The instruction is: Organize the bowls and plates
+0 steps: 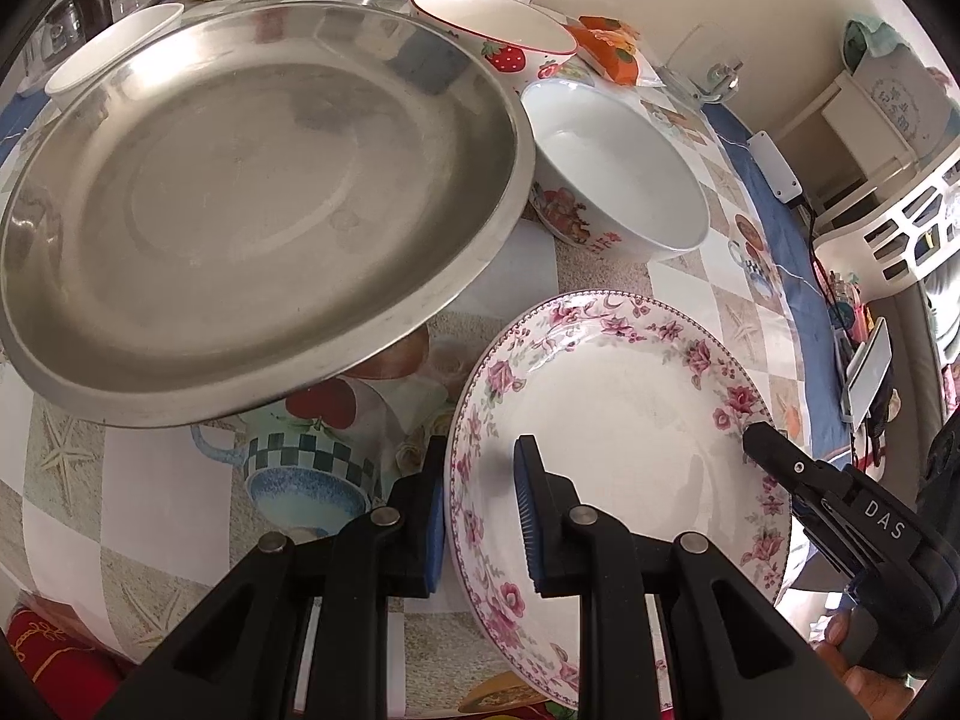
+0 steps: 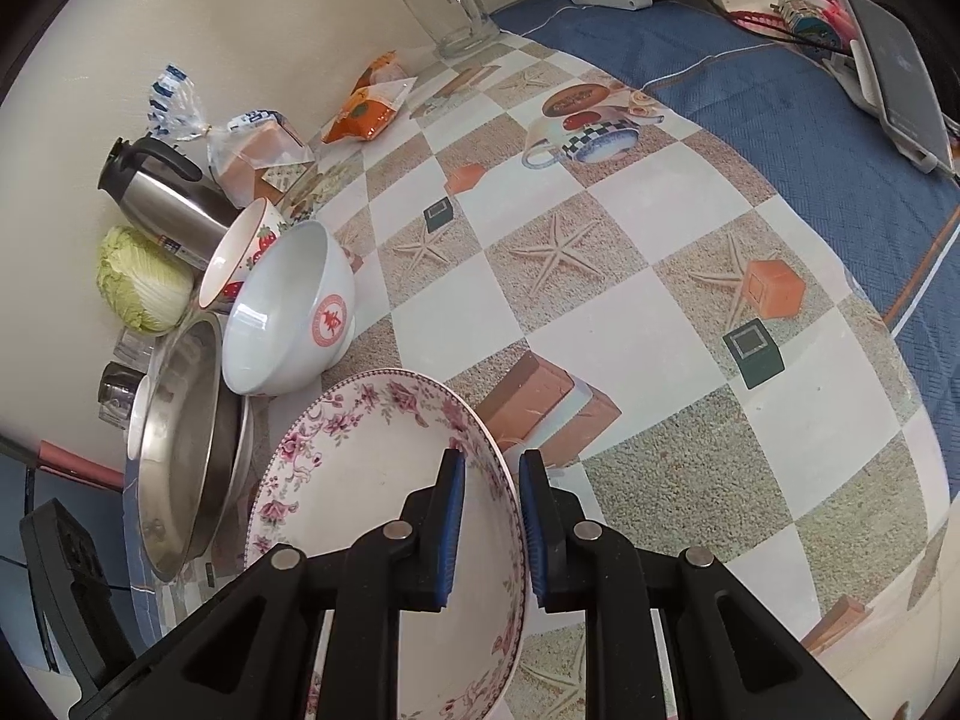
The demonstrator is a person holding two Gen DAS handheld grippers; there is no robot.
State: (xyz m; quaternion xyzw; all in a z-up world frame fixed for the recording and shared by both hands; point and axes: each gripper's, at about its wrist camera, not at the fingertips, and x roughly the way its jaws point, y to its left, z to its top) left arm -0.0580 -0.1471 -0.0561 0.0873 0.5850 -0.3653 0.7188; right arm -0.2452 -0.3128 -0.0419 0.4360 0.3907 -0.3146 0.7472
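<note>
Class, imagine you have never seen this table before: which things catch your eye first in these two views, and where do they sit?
First comes the floral plate, its rim straddled on opposite sides by the left claw and the right claw. Next is the big steel pan at that plate's far left in the left wrist view. Beside the pan stands the white bowl, with the strawberry bowl behind it.

Both wrist cameras look closely down their claws, sharing the floral plate from opposite rims.
</note>
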